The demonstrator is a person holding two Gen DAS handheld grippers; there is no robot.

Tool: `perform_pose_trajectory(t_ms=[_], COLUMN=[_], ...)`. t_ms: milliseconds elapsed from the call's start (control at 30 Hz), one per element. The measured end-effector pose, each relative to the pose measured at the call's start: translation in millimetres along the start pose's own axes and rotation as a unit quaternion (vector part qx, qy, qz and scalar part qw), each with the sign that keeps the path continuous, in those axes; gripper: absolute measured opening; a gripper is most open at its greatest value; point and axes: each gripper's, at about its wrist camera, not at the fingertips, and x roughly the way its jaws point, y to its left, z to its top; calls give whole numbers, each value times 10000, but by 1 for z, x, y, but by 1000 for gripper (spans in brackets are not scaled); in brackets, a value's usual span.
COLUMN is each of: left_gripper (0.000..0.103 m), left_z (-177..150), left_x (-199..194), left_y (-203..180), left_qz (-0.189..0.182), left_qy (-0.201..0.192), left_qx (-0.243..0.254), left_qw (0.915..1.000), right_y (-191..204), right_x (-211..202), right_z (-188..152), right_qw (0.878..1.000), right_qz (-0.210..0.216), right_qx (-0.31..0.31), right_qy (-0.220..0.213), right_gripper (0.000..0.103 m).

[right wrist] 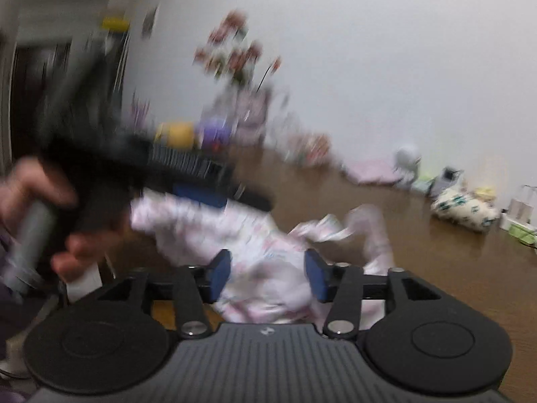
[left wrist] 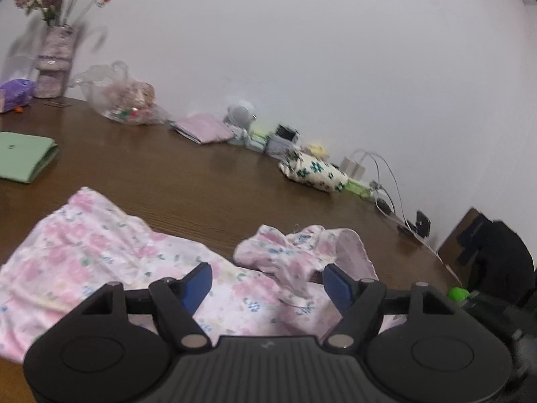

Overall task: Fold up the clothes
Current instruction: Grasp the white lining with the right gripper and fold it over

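Pink floral-print cotton garment [left wrist: 110,252] is seen spread crumpled on the near part of the dark brown wooden tabletop [left wrist: 208,181], with a bunched sleeve or leg raised at its right end. The left gripper [left wrist: 266,283] is held above the cloth, its blue-padded fingers [left wrist: 198,285] spread wide apart and nothing gripped between them. In the right wrist view, which is heavily blurred, the right gripper [right wrist: 267,277] is likewise shown with its fingers [right wrist: 220,275] parted over the garment [right wrist: 268,268], no fabric pinched. The left gripper's black body [right wrist: 141,168] is seen at the left, held by a hand [right wrist: 33,188]. A folded pale green cloth [left wrist: 23,158] lies at the far left. A vase of dried flowers [left wrist: 55,60], a clear plastic bag [left wrist: 120,95] and a folded pink cloth [left wrist: 204,128] are lined along the far edge.
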Motion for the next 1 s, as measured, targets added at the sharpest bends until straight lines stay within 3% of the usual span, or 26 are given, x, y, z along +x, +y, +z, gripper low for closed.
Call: perform_pose_trajectory(t_ms=[67,200,367,433,467,500,533,567,600,700,800,900,1000], left_gripper=[73,73,73,71,59,35,25,10,6,3,3,3,3], left_z=[9,23,16,12,11,11,10,10,11,24,33,32,26], left_x=[15,54,88,96,102,106,110,112,113,94,60,41,42], left_y=[-9,-37,-66,-71,-72,-72,-72,-70,-69,-66,-63,-47,-11], left_qz=[-27,66,461,420,425,467,516,588,654,721,467,254,293], left_qy=[86,406,802,971,1063,1153,1219,1212,1193,929,819,1211,1703], left_qx=[160,893,2052,2261,2300,2331,2353,2345,2320,2000,1674,1278,550], left_qw=[9998,9952,9743,9683,9664,9645,9629,9627,9631,9727,9814,9841,9834], right_y=[-24,-45,-40,-39,-39,-38,-38,-38,-37,-36,-36,-35,-33], right_x=[-16,8,26,28,29,30,31,32,33,28,22,14,12], right_z=[2,-6,-12,-13,-14,-15,-15,-16,-16,-17,-17,-19,-19], right_qw=[9993,9980,9968,9963,9961,9958,9956,9953,9951,9958,9971,9983,9988], right_qz=[-93,-263,-277,-291,-298,-305,-312,-319,-327,-376,-356,-284,-248], right_qx=[312,439,368,383,391,399,407,414,415,355,341,332,311], right_qy=[-166,367,660,712,738,764,790,817,833,750,578,381,301], right_gripper=[59,58,55,36,32,29,29,28,26,23,21,20,20])
